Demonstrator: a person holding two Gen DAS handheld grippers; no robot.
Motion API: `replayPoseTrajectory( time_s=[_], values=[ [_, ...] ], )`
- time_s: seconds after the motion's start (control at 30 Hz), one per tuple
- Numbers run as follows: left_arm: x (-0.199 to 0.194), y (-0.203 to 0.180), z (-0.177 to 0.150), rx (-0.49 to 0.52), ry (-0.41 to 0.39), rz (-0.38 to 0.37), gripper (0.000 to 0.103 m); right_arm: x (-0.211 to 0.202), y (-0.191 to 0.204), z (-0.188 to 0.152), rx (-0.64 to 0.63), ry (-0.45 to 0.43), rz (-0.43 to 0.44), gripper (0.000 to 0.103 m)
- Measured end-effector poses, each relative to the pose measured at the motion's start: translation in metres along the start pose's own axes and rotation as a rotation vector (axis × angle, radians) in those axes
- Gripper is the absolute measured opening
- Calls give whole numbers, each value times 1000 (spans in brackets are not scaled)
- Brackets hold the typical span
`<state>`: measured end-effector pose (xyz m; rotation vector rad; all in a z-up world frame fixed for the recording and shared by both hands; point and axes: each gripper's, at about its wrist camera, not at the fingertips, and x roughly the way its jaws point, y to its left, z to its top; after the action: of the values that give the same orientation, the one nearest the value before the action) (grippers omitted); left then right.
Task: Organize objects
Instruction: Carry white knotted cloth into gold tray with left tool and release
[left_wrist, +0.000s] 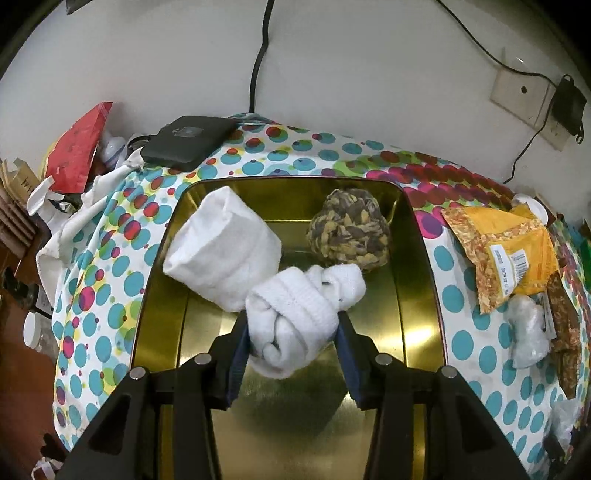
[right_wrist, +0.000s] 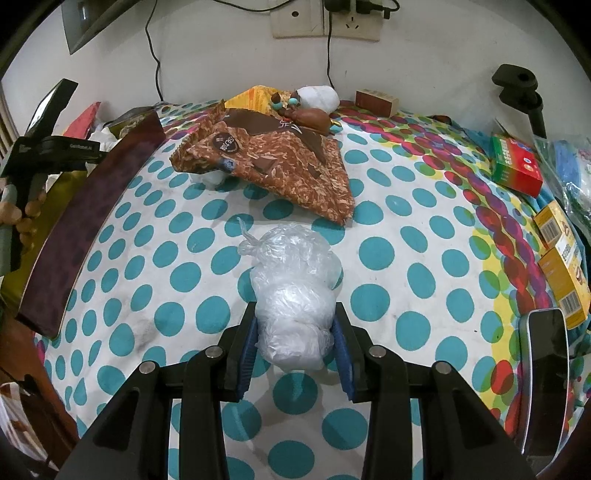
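A table draped in a white cloth (right_wrist: 207, 266) printed with teal, red and magenta dots fills both views, pushed up against a pale wall (left_wrist: 369, 74) carrying a socket plate (right_wrist: 325, 18) with black cables hanging from it.

In the left wrist view, an open gold tin (left_wrist: 417, 258) sits on the cloth. The left gripper (left_wrist: 293, 334) hangs over the tin's near half, its blue-padded fingers closed partway on a rolled pair of white socks (left_wrist: 295, 317) and touching it on both sides. Farther in, a folded white cloth bundle (left_wrist: 221, 247) lies at the left and a brown-and-tan woven ball (left_wrist: 351, 230) at the far right. Beyond the tin's far left corner rests a black device (left_wrist: 188, 142), with a red packet (left_wrist: 79, 151) at the cluttered left edge. An orange snack bag (left_wrist: 506, 251) lies to the right.

In the right wrist view, the right gripper (right_wrist: 295, 341) is closed partway around a knotted clear plastic bag (right_wrist: 291, 291), its pads pressing the bag's sides just above or on the cloth; I cannot tell whether it is lifted. A brown snack packet (right_wrist: 273, 166) lies farther back, the tin's dark outer wall (right_wrist: 85, 229) runs along the left, and a green-and-red box (right_wrist: 517, 166) and yellow boxes (right_wrist: 561, 266) crowd the right edge.
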<state>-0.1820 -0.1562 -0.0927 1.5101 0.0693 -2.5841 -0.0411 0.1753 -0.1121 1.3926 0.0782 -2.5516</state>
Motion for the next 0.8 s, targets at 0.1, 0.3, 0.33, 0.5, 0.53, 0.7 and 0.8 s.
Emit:
replayPoseTrajectory(
  time_s=[0.1, 0.3, 0.33, 0.5, 0.53, 0.7, 0.8],
  values=[
    [2, -1, 0, 13, 9, 15, 49, 0, 0, 0, -2, 0, -1, 35],
    [-2, 2, -6, 16, 14, 22, 49, 0, 1, 0, -5, 3, -1, 35],
    [-5, 4, -7, 10, 11, 6, 50, 0, 1, 0, -4, 3, 1, 35],
    [-30, 8, -13, 10, -20, -32, 52, -4, 2, -1, -11, -7, 0, 35],
    [-35, 9, -14, 4, -27, -44, 52, -7, 2, -2, -18, -12, 3, 35],
    [-81, 25, -33, -52, -79, -88, 52, -26, 12, -2, -51, -37, 24, 35],
    [-106, 29, -51, -44, -99, -86, 52, -37, 23, 4, -78, -60, 45, 35]
  ],
)
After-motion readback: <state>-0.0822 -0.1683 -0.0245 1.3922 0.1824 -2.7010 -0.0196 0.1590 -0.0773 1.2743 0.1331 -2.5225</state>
